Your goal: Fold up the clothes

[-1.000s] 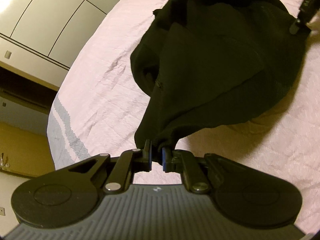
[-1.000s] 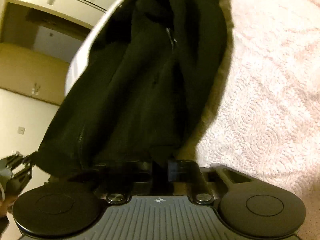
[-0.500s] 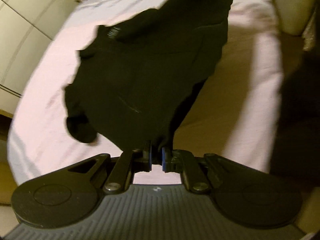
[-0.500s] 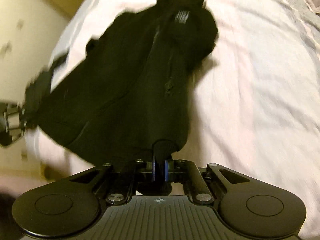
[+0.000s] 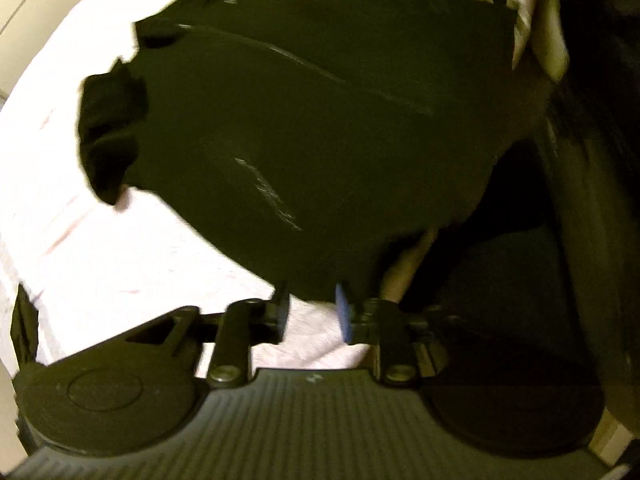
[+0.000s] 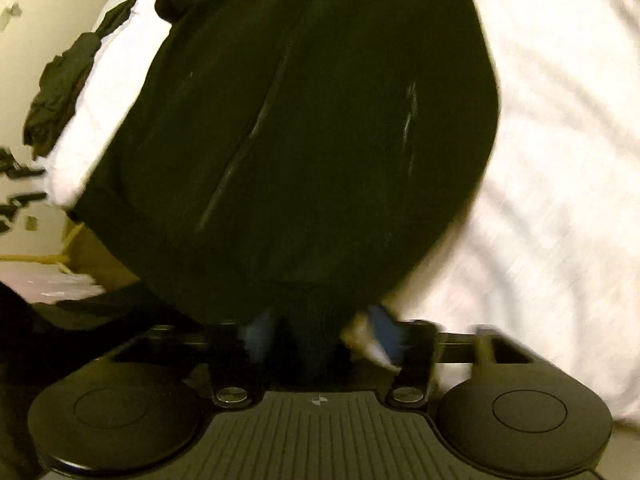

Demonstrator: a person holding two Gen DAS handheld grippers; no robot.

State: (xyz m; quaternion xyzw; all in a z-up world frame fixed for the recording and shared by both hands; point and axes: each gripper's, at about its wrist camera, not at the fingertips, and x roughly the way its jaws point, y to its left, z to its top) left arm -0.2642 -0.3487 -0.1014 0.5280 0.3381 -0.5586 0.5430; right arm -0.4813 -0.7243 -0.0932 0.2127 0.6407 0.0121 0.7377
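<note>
The black jacket [image 5: 312,120] lies spread front-up on the bed [image 5: 100,240], collar toward 12 o'clock in both views, its zip running down the middle and its hem at the near edge of the mattress. A bunched sleeve [image 5: 108,136] sticks out at 9 o'clock in the left view.

Both grippers are letting go. The left gripper [image 5: 310,312] has its jaws opening, with a little hem cloth between the blue pads but, as far as the blur allows, no pad pressing on it. The right gripper [image 6: 320,332] is opening wider; the hem sits in the gap there too, and motion blur hides whether any cloth clings to a pad.

Risks from here, as I judge them:

- The hem lies right at the bed's edge, partly overhanging at 4 o'clock in the left view. Once released, the weight of that overhang could drag the jacket off toward the floor.
- If fabric snags on a pad while a hand draws away, the hem gets pulled up and the flat spread is spoiled.
- The sleeve at 9 o'clock is crumpled, not laid out; folding over it would trap a lump.
- Another dark garment [image 6: 64,92] hangs off the bed's edge at 9 o'clock in the right view, near enough to get caught up in a sideways fold.
</note>
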